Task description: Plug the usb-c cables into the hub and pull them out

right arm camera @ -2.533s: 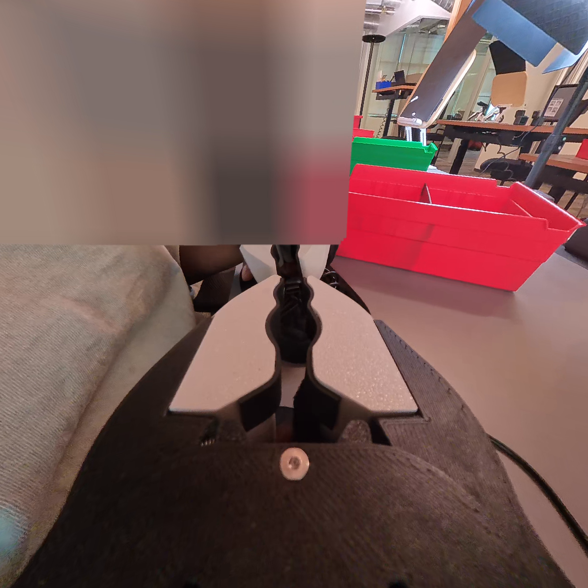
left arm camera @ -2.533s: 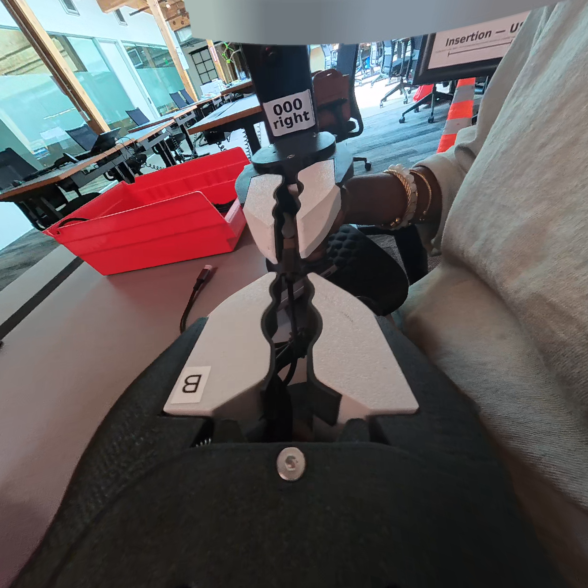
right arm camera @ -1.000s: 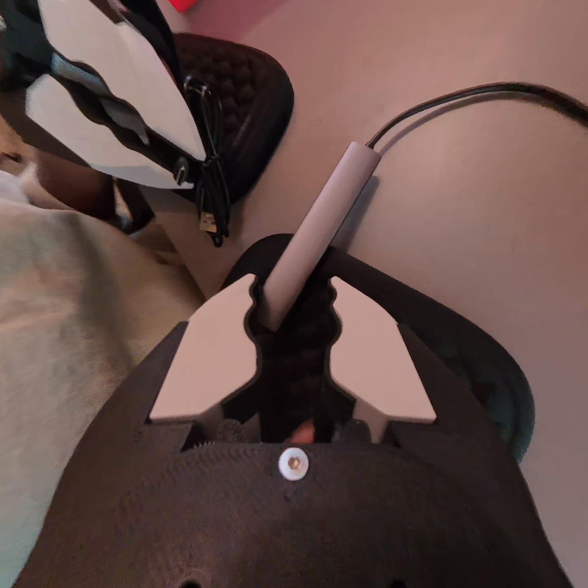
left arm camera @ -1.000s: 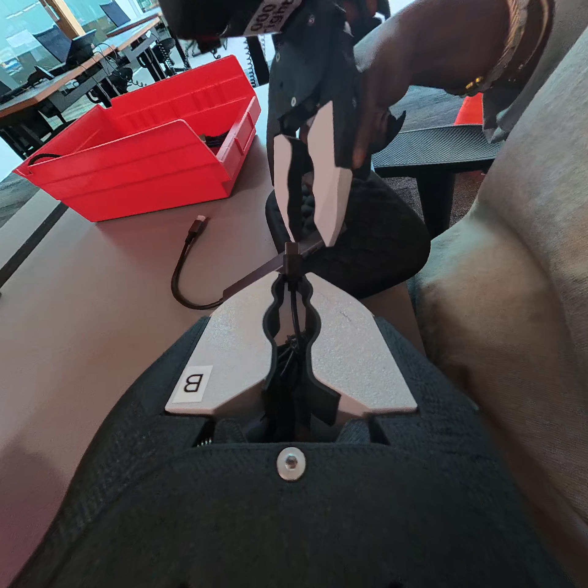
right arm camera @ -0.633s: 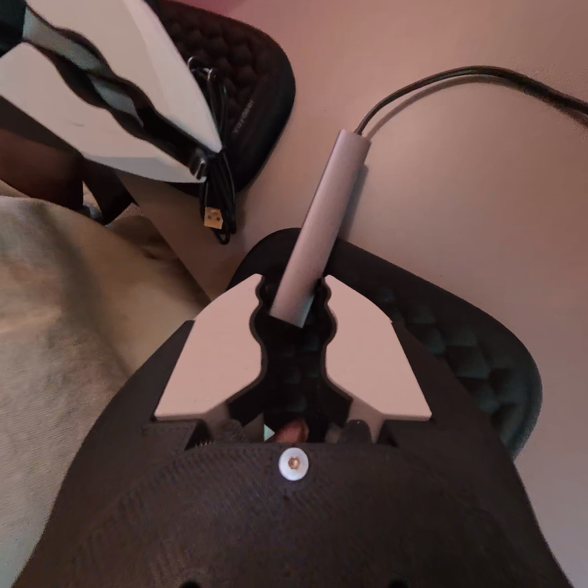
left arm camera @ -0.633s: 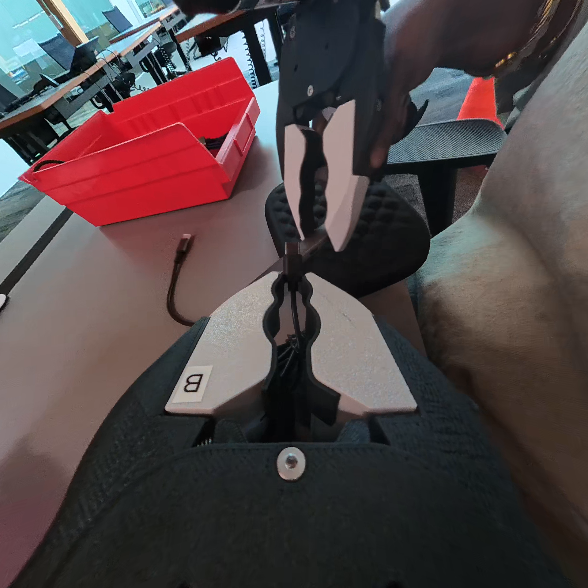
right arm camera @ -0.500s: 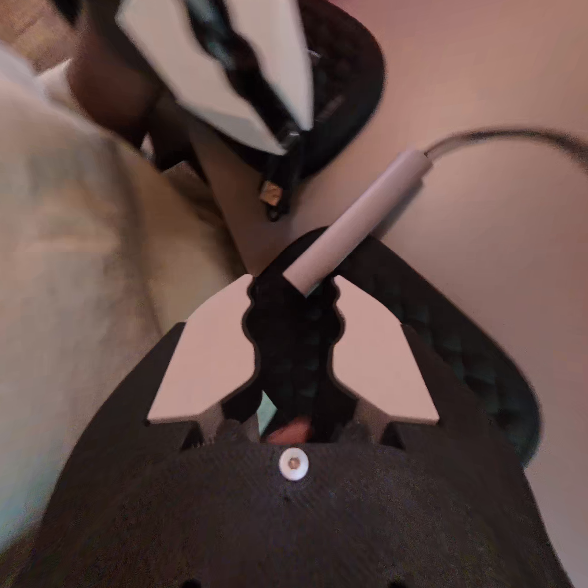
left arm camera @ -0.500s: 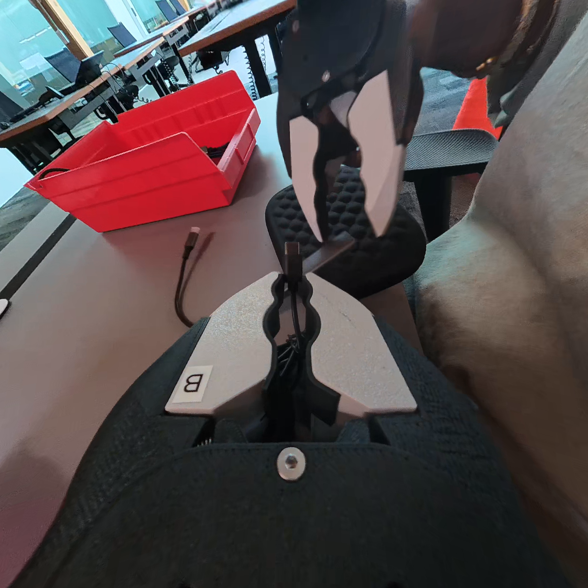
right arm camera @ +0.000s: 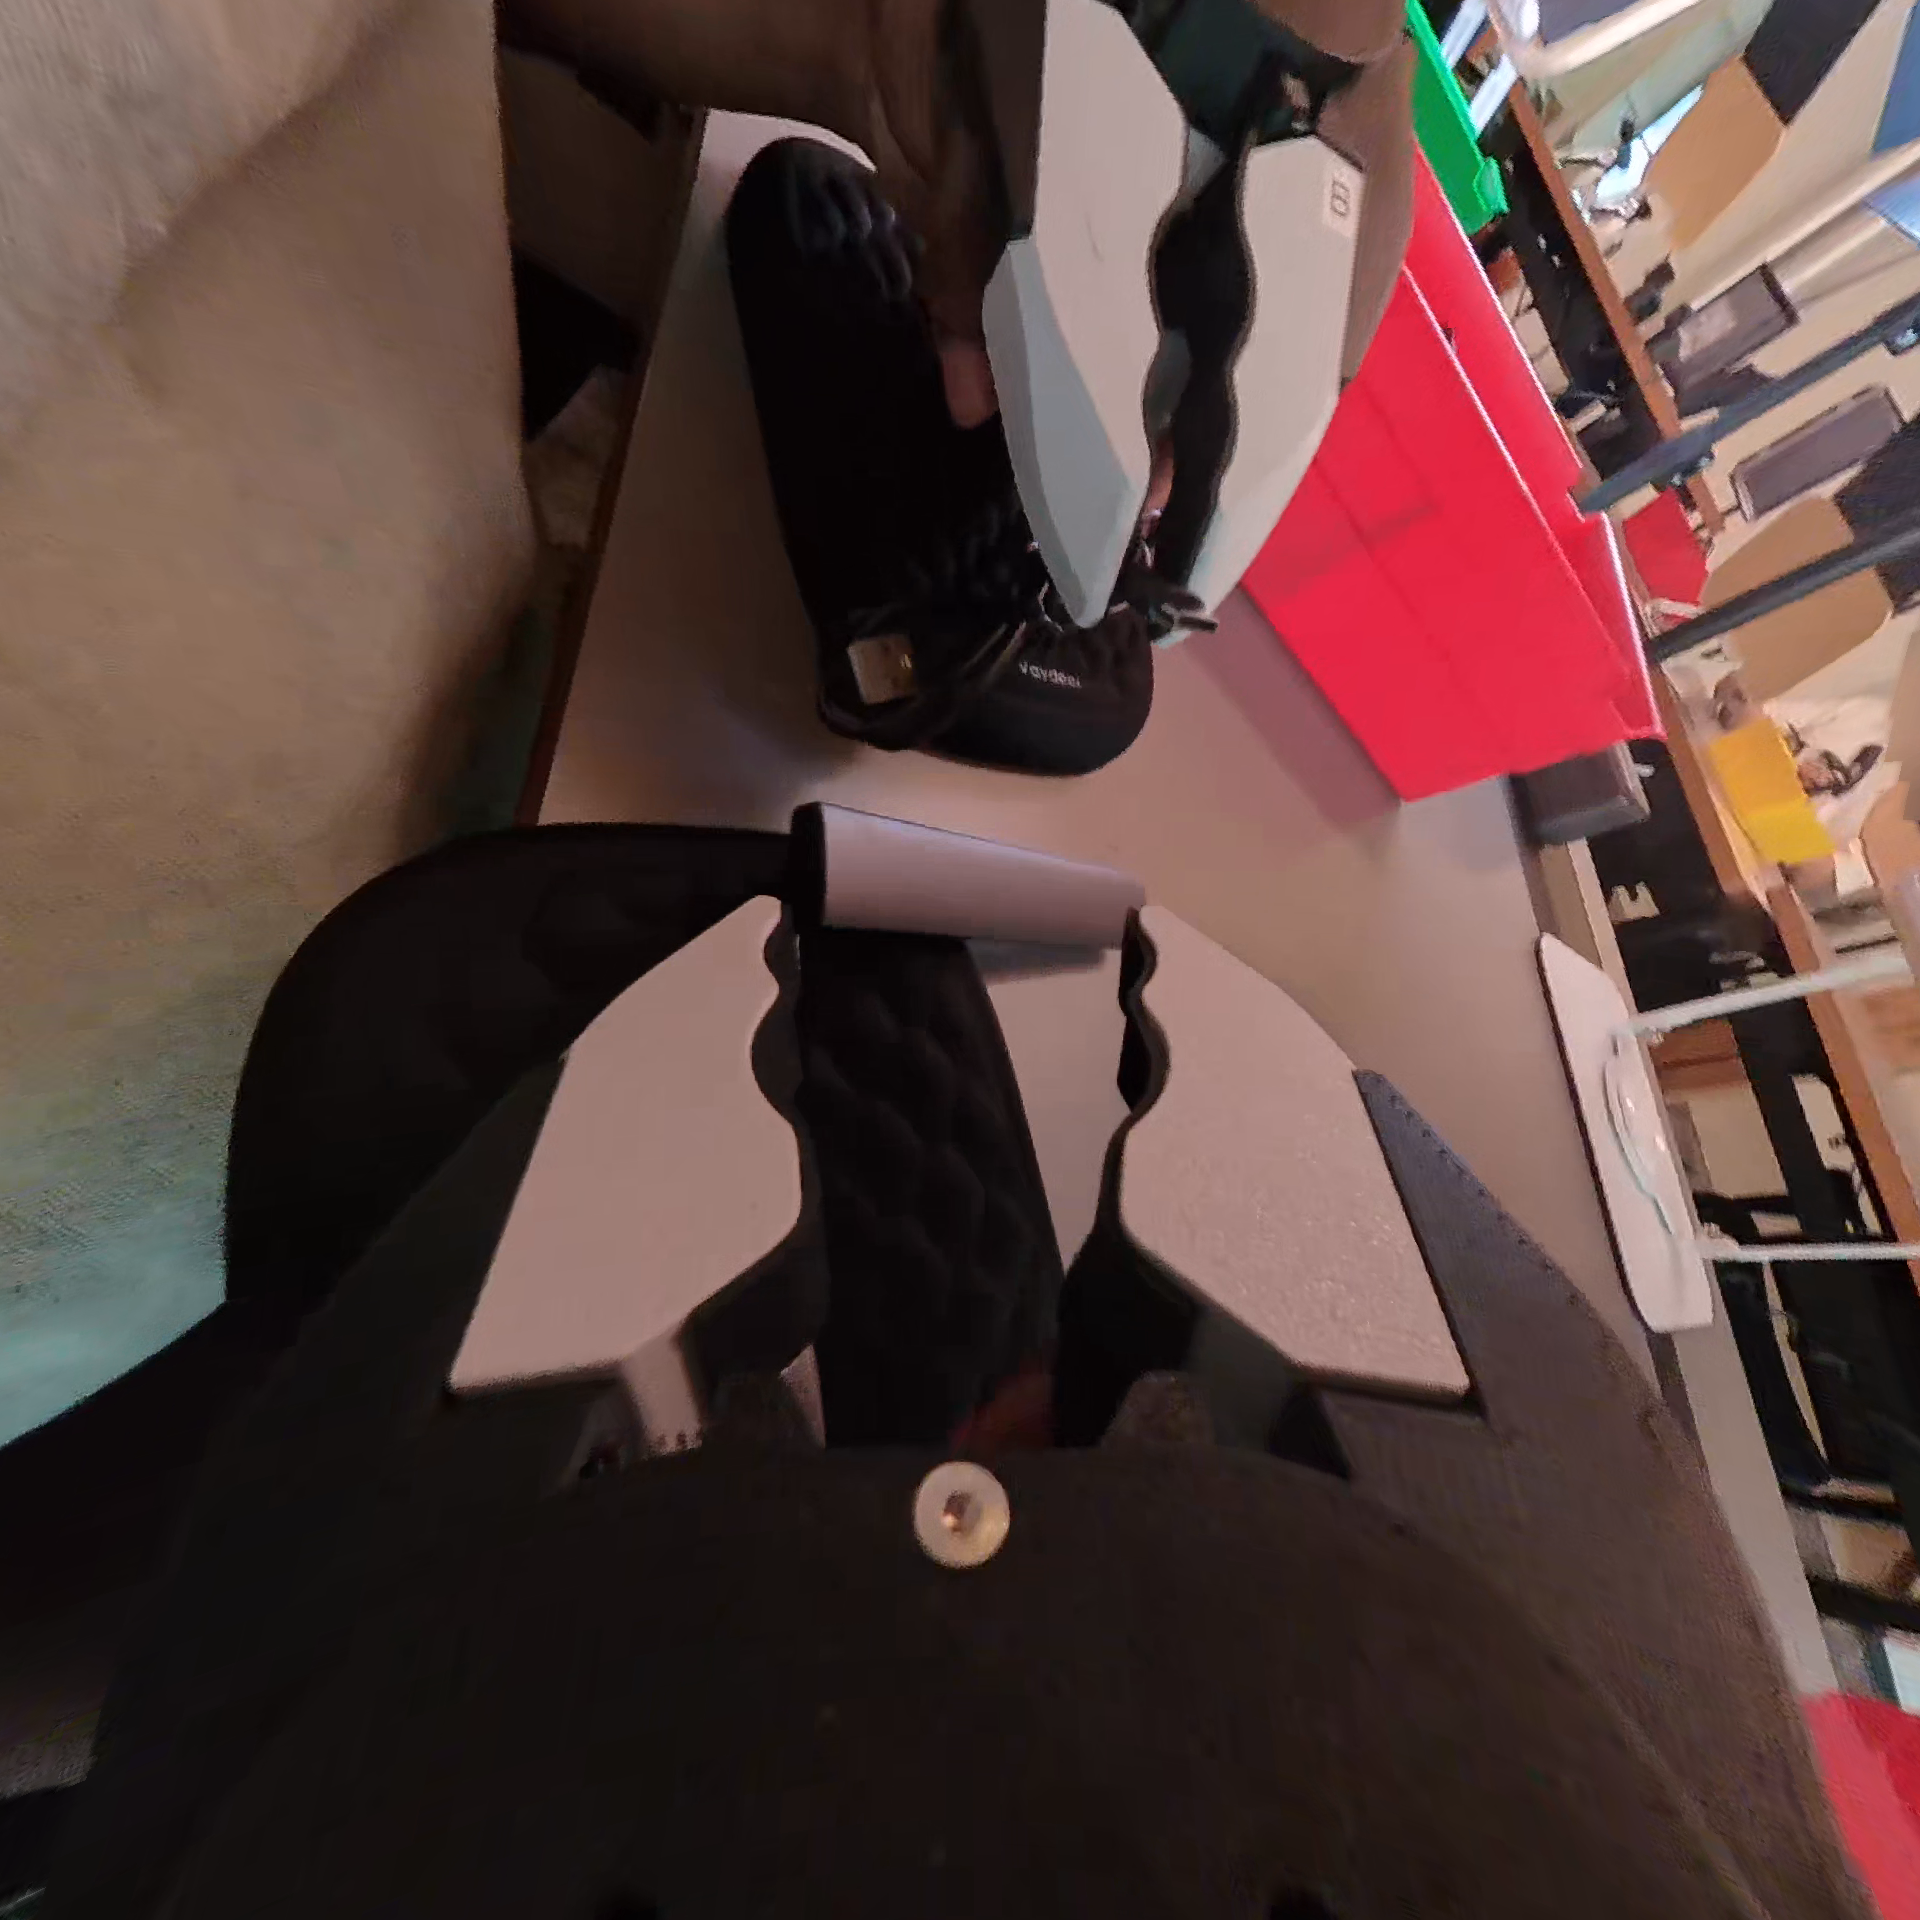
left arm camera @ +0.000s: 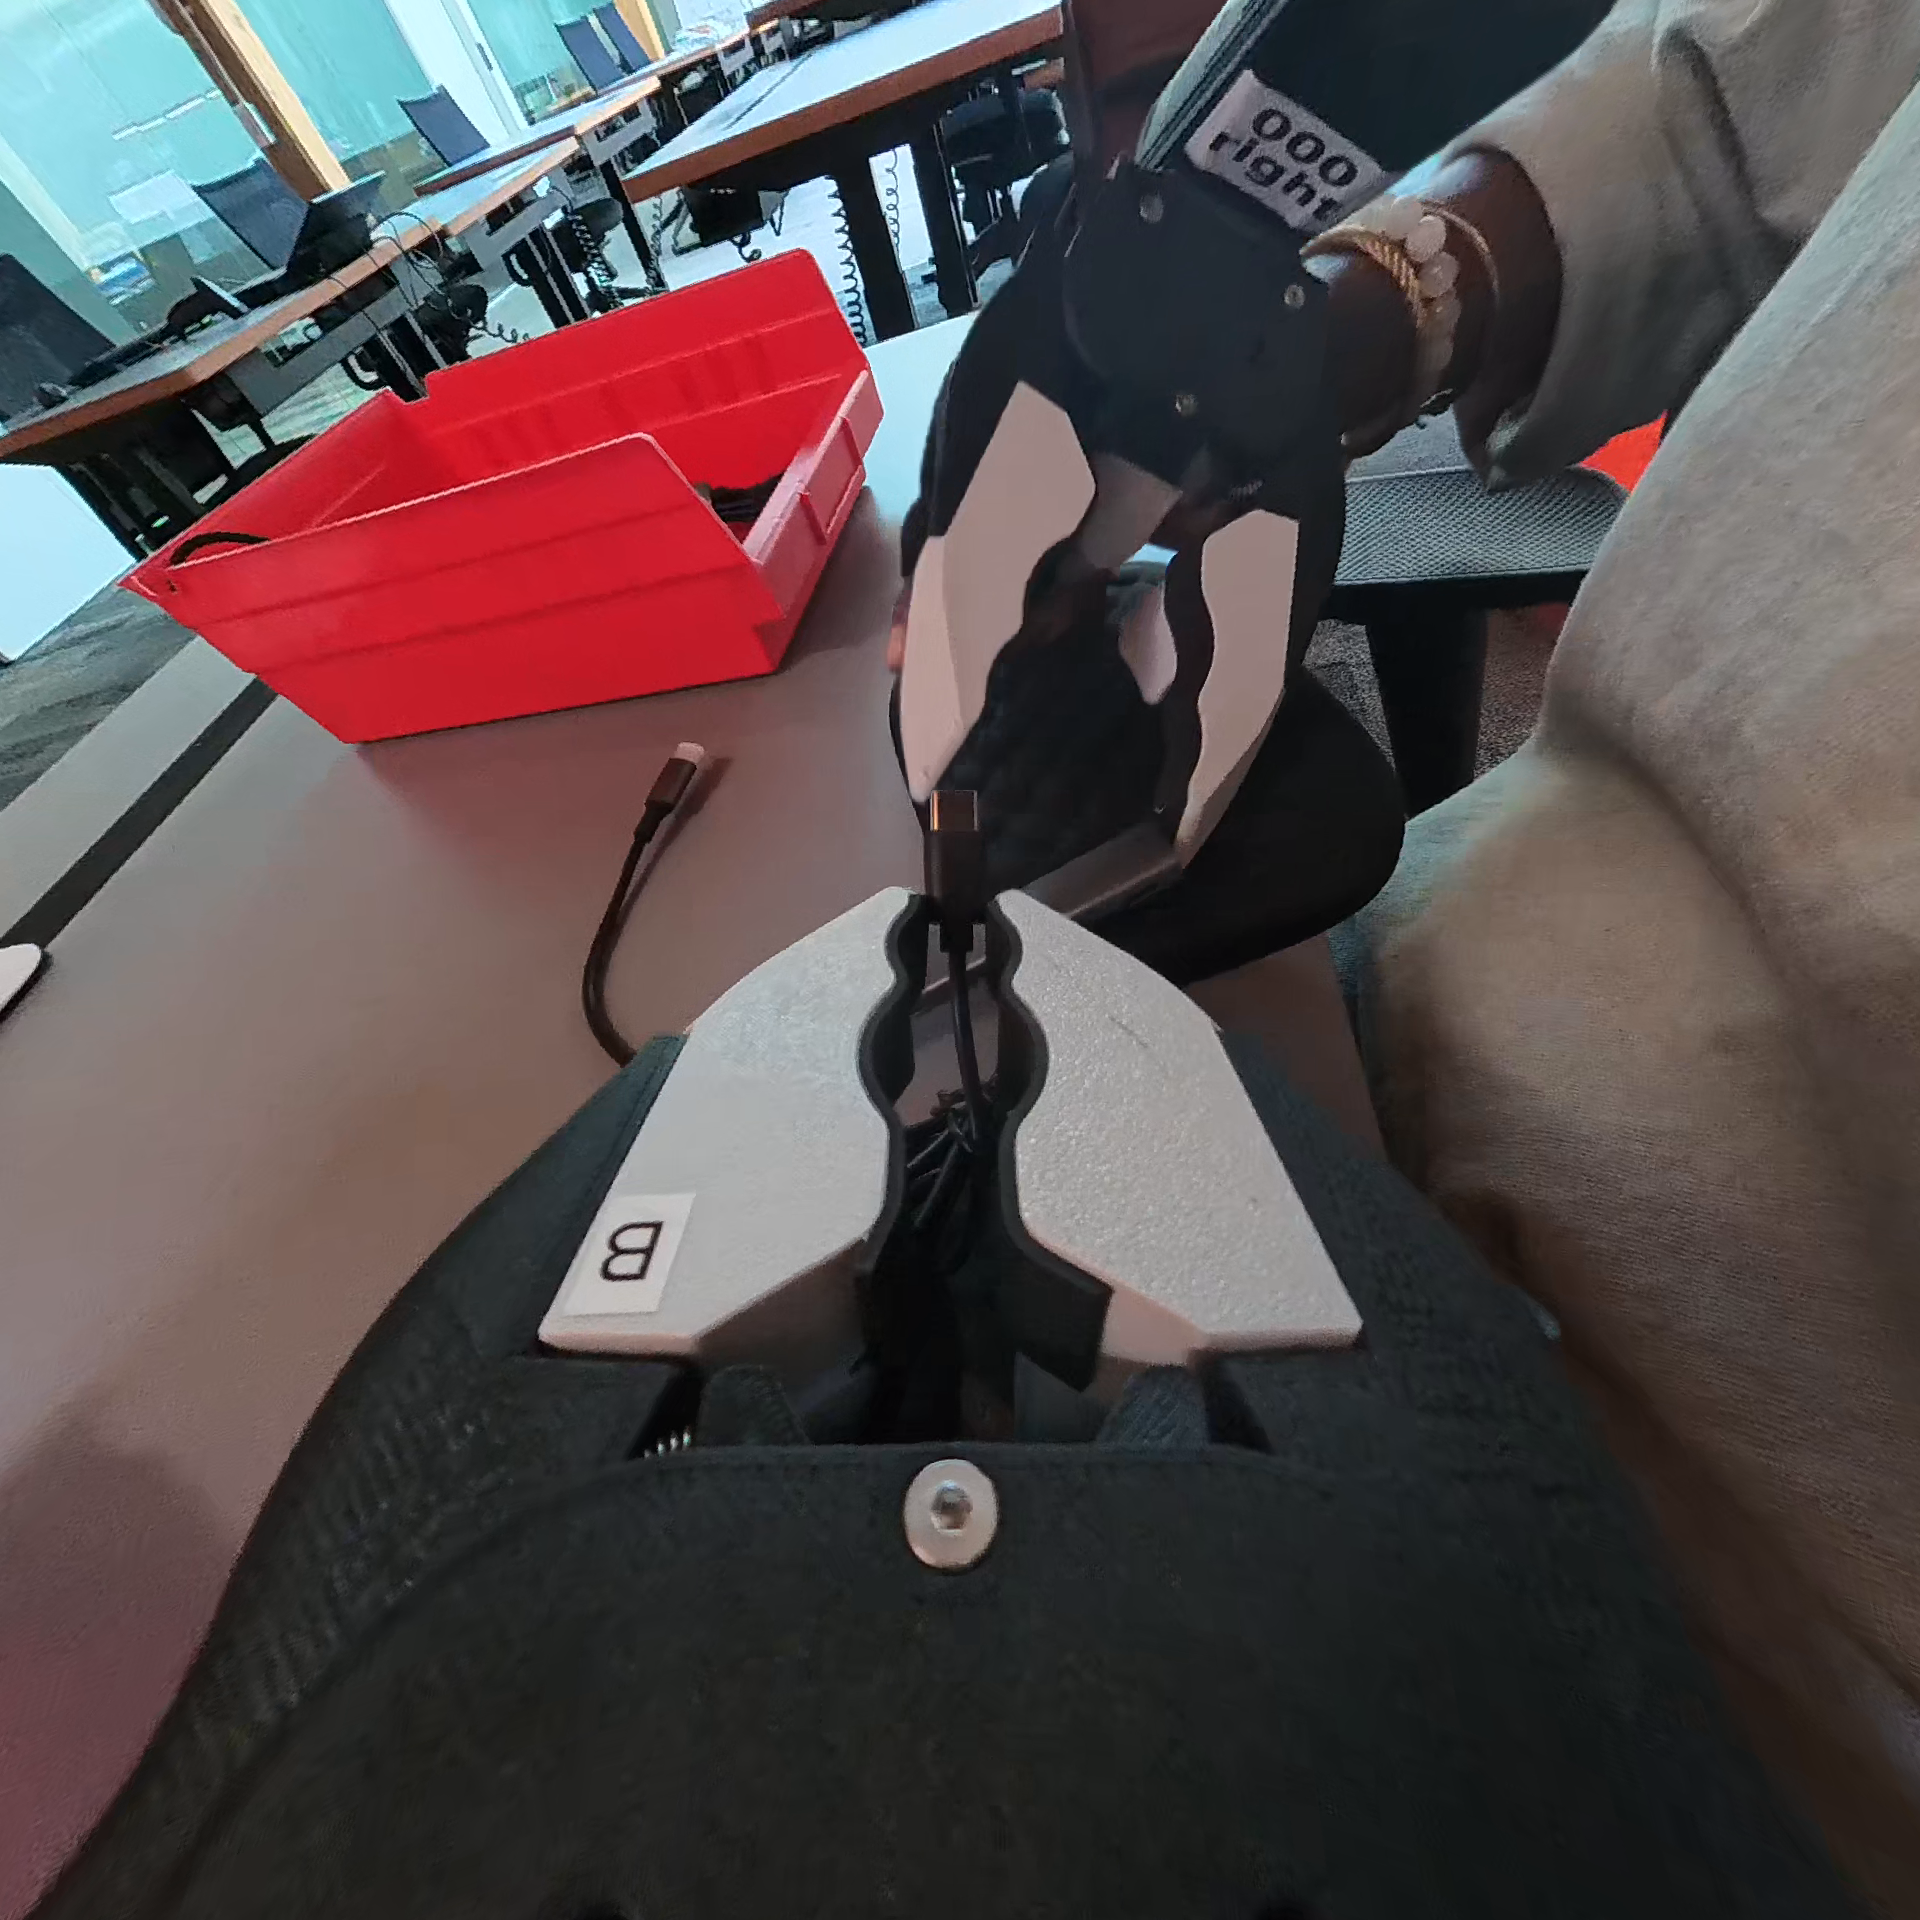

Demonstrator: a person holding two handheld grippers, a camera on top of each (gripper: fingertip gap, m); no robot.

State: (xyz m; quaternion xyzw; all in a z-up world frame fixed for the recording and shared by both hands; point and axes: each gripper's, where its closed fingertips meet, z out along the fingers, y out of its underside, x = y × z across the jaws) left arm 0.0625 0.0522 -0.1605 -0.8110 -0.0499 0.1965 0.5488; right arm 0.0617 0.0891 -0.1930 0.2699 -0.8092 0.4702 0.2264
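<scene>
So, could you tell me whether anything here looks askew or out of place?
Yes: the grey bar-shaped hub lies crosswise between the right gripper fingertips, one end propped on a black padded rest, not flat on the table. The left gripper pinches a black usb-c plug, unplugged.

Grey table point(left arm camera: 260, 997) w/ a red bin point(left arm camera: 499, 582), a loose black cable end point(left arm camera: 649, 831), two black padded rests point(right arm camera: 935, 582) and a white plate-like item point(right arm camera: 1621, 1143) at one edge.
</scene>
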